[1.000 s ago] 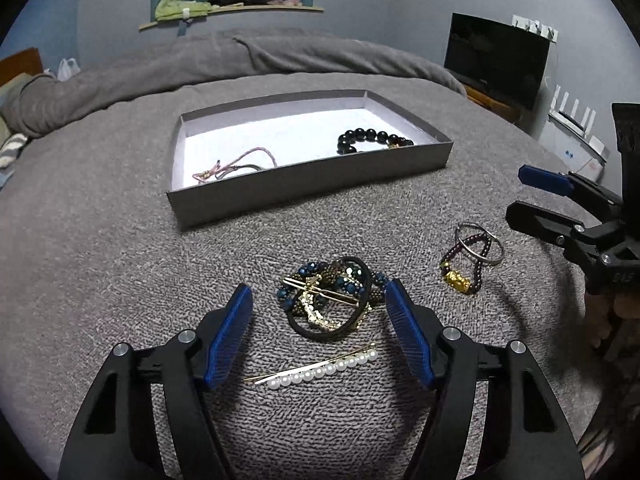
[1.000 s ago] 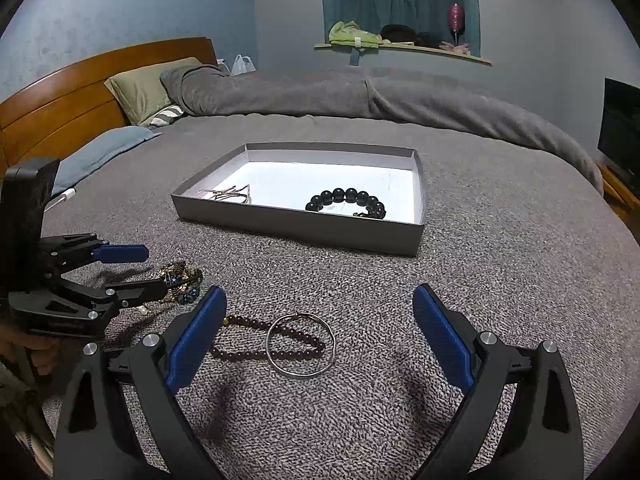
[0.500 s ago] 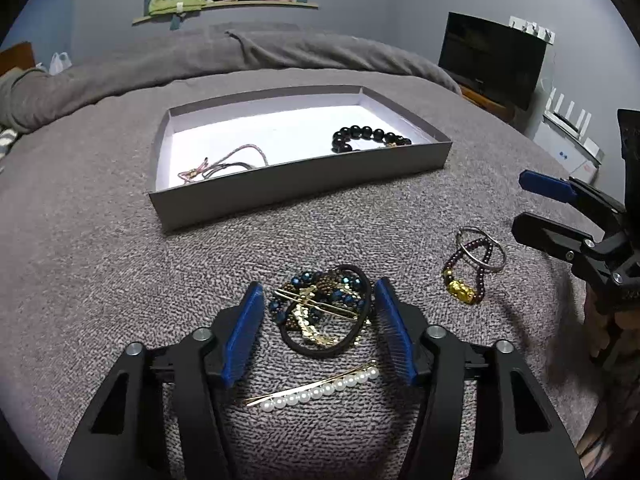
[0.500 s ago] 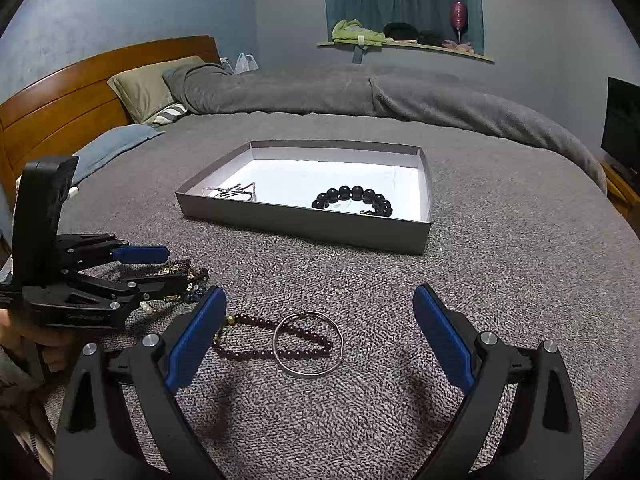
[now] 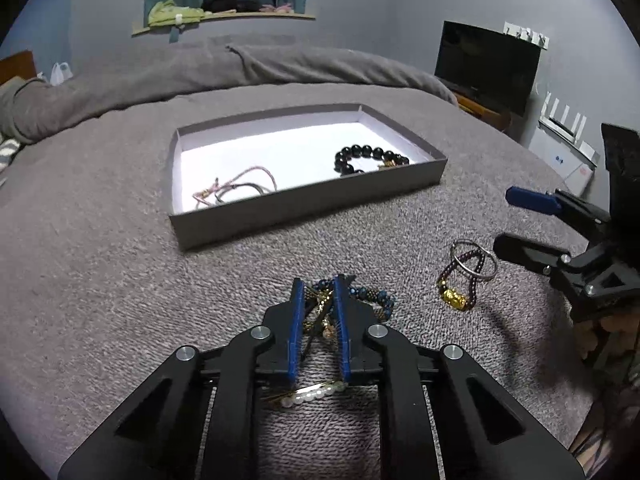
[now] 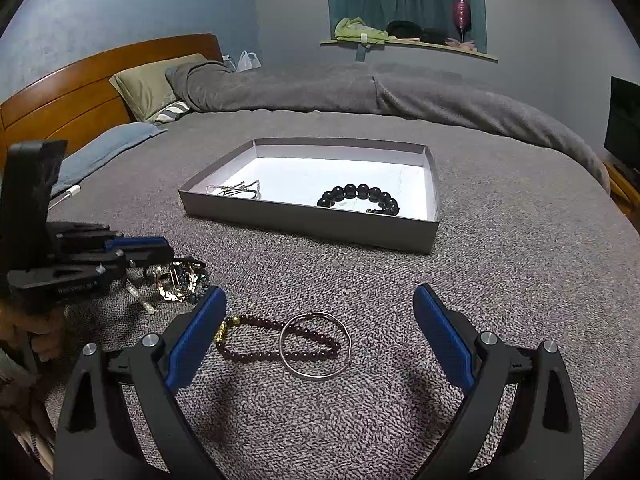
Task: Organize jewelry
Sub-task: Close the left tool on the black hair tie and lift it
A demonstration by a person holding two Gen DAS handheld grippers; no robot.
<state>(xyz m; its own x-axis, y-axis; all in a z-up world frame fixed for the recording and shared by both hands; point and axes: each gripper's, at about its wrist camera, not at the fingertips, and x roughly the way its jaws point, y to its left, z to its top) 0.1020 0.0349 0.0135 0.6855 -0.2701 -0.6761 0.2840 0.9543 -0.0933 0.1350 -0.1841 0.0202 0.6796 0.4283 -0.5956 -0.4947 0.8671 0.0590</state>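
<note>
My left gripper (image 5: 319,285) is shut on a tangle of blue-bead bracelet, black hair tie and gold clip (image 5: 370,300) lying on the grey bedspread; it also shows in the right wrist view (image 6: 160,258). A pearl hairpin (image 5: 310,393) lies under its fingers. My right gripper (image 6: 318,304) is open and empty, just behind a dark red bead bracelet (image 6: 260,356) and a silver bangle (image 6: 315,345). The grey box (image 5: 312,200) beyond holds a black bead bracelet (image 5: 370,158) and a pink cord (image 5: 236,188).
A rolled grey duvet (image 6: 360,92) lies across the far side of the bed. Pillows (image 6: 152,88) and a wooden headboard (image 6: 80,92) are at the left. A black TV (image 5: 486,64) stands beyond the bed's right edge.
My left gripper has moved forward and closed its jaws on the tangle of blue beads, hair tie and gold clip. The right gripper has stayed open and almost still.
</note>
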